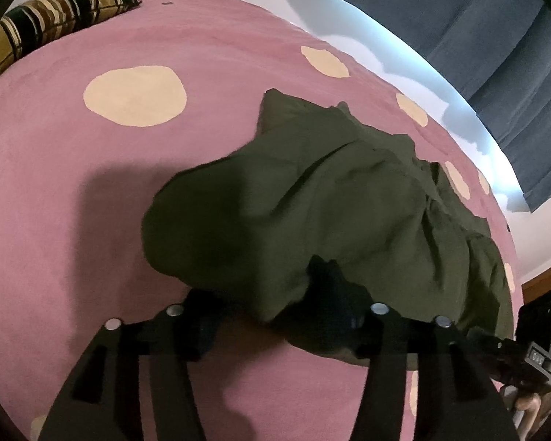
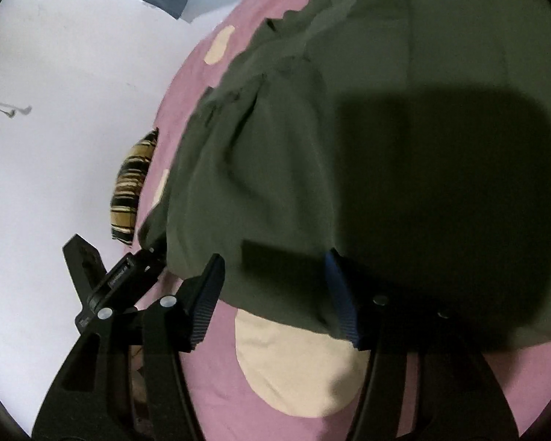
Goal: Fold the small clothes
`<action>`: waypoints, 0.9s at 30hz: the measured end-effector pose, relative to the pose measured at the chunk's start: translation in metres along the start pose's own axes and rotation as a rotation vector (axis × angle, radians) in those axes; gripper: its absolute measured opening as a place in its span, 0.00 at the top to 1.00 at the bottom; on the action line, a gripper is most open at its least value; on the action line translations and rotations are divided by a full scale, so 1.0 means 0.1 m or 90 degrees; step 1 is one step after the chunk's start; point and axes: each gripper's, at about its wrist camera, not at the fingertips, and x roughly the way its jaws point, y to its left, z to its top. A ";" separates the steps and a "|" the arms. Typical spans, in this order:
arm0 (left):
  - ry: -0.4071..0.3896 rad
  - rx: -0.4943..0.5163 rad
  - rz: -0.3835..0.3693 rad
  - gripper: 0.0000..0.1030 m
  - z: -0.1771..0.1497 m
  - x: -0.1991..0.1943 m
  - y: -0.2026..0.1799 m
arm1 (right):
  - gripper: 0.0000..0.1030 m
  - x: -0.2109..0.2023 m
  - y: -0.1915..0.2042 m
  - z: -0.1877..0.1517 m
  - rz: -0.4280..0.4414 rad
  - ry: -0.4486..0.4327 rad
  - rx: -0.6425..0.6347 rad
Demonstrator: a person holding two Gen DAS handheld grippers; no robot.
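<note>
While the pink bed cover with cream dots [image 1: 92, 169] carries everything, the crumpled olive-green cloth garment [image 1: 312, 198] lies near its right edge, not yet folded. The left gripper [image 1: 272, 316] has its fingers spread, with a hem draped between them; I cannot tell if it pinches. The right gripper [image 2: 275, 294] stands wide open around the near hem, holding nothing. I judge the step is grasping the edge; next both must close and lift together.
</note>
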 end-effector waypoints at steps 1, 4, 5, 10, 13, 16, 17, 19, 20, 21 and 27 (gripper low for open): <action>-0.005 -0.002 -0.001 0.43 0.00 -0.01 -0.02 | 0.52 -0.02 0.00 0.01 0.000 0.002 0.004; -0.002 -0.003 0.003 0.38 0.01 0.01 -0.06 | 0.53 -0.03 0.01 0.01 0.000 0.000 0.003; -0.001 -0.004 0.003 0.38 0.01 0.02 -0.06 | 0.53 -0.06 0.01 -0.02 -0.001 -0.007 -0.001; -0.007 0.003 -0.008 0.37 0.00 0.02 -0.04 | 0.52 -0.27 0.19 -0.04 -0.016 -0.033 -0.033; -0.011 0.009 -0.011 0.35 0.00 0.03 -0.05 | 0.50 -0.36 0.32 0.11 0.007 -0.059 -0.044; -0.013 0.013 -0.009 0.34 -0.01 0.04 -0.07 | 0.48 -0.35 0.38 0.39 0.011 -0.069 -0.042; -0.013 0.015 -0.009 0.34 -0.01 0.04 -0.07 | 0.48 -0.29 0.38 0.53 0.013 -0.071 -0.034; -0.014 0.018 -0.010 0.34 -0.01 0.04 -0.08 | 0.48 -0.18 0.33 0.78 0.004 -0.081 -0.011; -0.013 0.017 -0.011 0.34 -0.01 0.04 -0.07 | 0.48 -0.14 0.29 0.86 0.002 -0.085 -0.004; -0.013 0.017 -0.011 0.34 -0.01 0.04 -0.08 | 0.48 -0.06 0.28 0.95 0.000 -0.087 0.004; -0.011 0.024 -0.006 0.33 -0.01 0.06 -0.10 | 0.56 0.38 -0.07 1.19 -0.056 -0.072 0.051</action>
